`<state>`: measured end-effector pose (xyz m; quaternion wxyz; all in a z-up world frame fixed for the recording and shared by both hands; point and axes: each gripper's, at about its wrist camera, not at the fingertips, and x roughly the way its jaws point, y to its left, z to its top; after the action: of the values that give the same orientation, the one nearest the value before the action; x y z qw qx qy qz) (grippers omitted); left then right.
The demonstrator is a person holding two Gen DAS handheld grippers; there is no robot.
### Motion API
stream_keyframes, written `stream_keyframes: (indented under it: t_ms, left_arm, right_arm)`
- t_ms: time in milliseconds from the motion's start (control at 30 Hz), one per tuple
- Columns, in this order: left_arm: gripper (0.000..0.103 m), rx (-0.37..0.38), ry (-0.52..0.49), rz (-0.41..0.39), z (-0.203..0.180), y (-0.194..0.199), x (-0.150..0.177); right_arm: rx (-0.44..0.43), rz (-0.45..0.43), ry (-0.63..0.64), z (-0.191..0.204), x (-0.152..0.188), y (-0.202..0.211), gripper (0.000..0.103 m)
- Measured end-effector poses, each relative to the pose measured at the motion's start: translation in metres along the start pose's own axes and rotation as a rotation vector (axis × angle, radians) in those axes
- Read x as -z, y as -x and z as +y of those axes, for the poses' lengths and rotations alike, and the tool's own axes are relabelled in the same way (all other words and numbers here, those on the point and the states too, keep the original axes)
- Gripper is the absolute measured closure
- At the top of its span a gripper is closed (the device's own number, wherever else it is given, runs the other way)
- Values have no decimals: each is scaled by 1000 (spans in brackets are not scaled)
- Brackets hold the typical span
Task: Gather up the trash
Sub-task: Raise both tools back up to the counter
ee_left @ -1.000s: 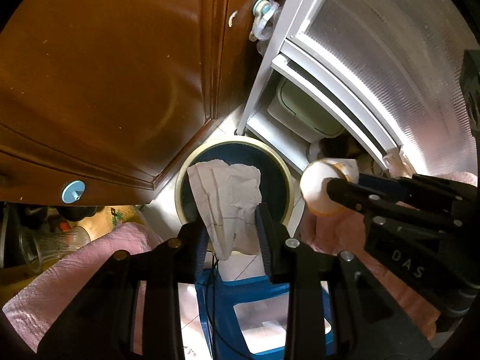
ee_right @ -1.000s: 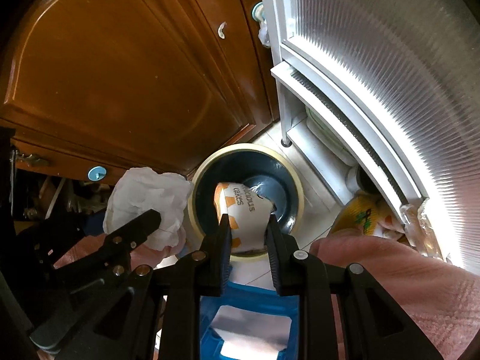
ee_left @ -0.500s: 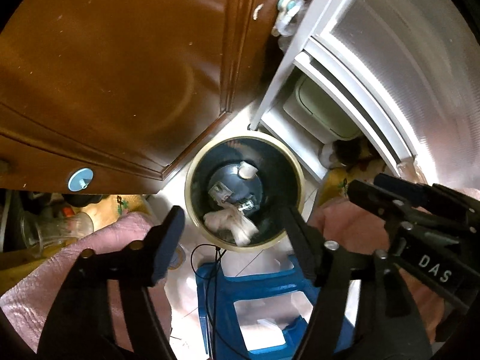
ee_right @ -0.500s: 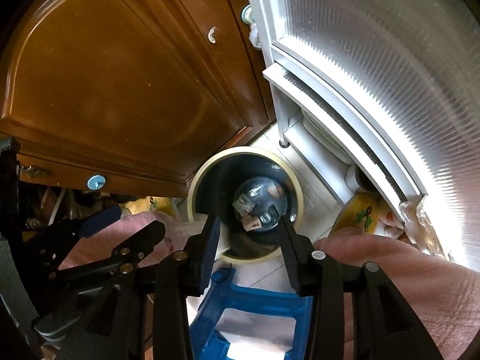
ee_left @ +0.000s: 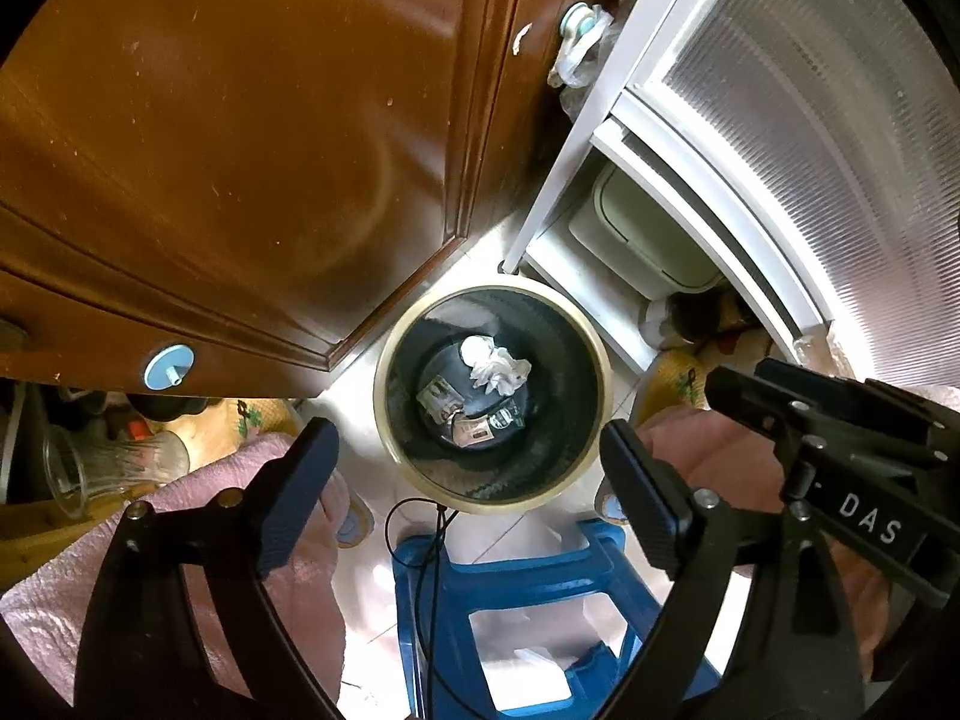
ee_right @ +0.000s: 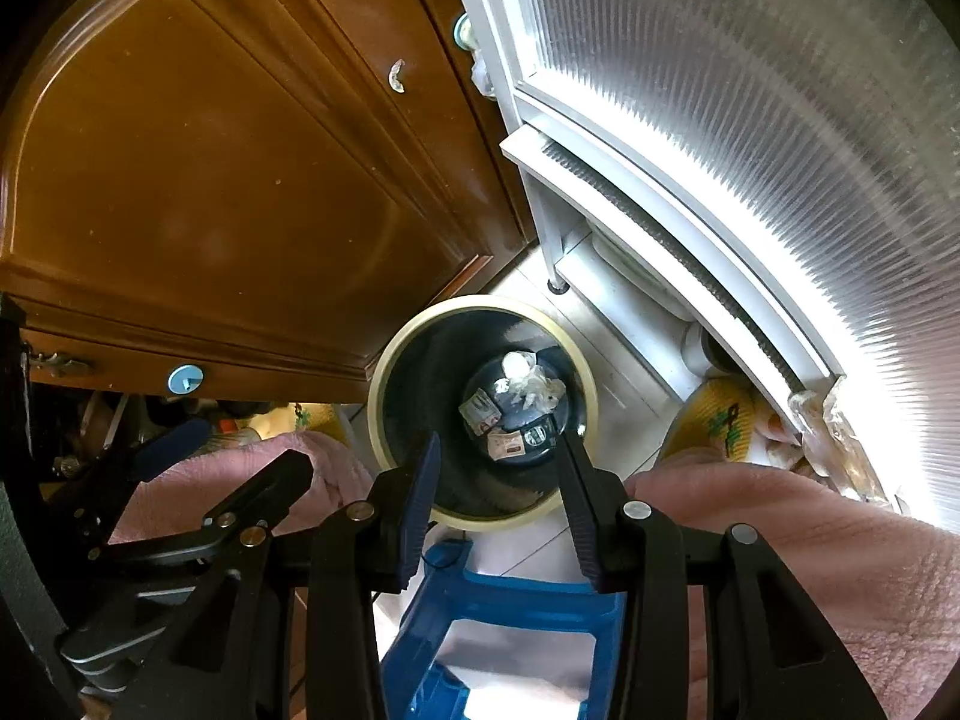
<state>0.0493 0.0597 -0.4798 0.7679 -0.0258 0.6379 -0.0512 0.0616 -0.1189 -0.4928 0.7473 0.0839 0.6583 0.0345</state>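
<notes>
Trash [ee_left: 498, 369], crumpled tissue and wrappers, lies at the bottom of the cream-rimmed bin [ee_left: 591, 420] between a wooden cabinet [ee_left: 240, 150] and blue stool [ee_left: 540, 588]. Left gripper [ee_left: 462, 456], just opening, gapes wide and empty; right gripper [ee_right: 495, 468] stands part-open, empty.

Brown wooden cabinet door [ee_left: 240, 150] with raised panel moulding and a pale blue round knob [ee_left: 169, 373]; alongside, a white-framed sliding door [ee_right: 750, 120] of ribbed translucent glass, brightly backlit. Pale tiled floor [ee_right: 612, 384] between them. A blue plastic stool [ee_left: 540, 588] stands at the lower edge; a clear glass vase [ee_left: 102, 468] lies at left.
</notes>
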Motion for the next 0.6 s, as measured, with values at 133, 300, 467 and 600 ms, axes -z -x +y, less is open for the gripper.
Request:
stream_keyframes:
  t_ms: [133,300,467,600]
  left_arm:
    - [13,-6,-6,-5,-2,0,0]
    - [9,-7,-3,-4,-4,0,0]
    - [4,-6,-7,-21,-8,3,1]
    - [1,3,-24,-42,-10,13,3]
  right_arm:
    - [4,1,-1,-2,0,1,62]
    - [13,-9,5,-2,1,4,62]
    - [25,-46,31,0,4,14,62]
    - [20,-97,52,2,7,30,62]
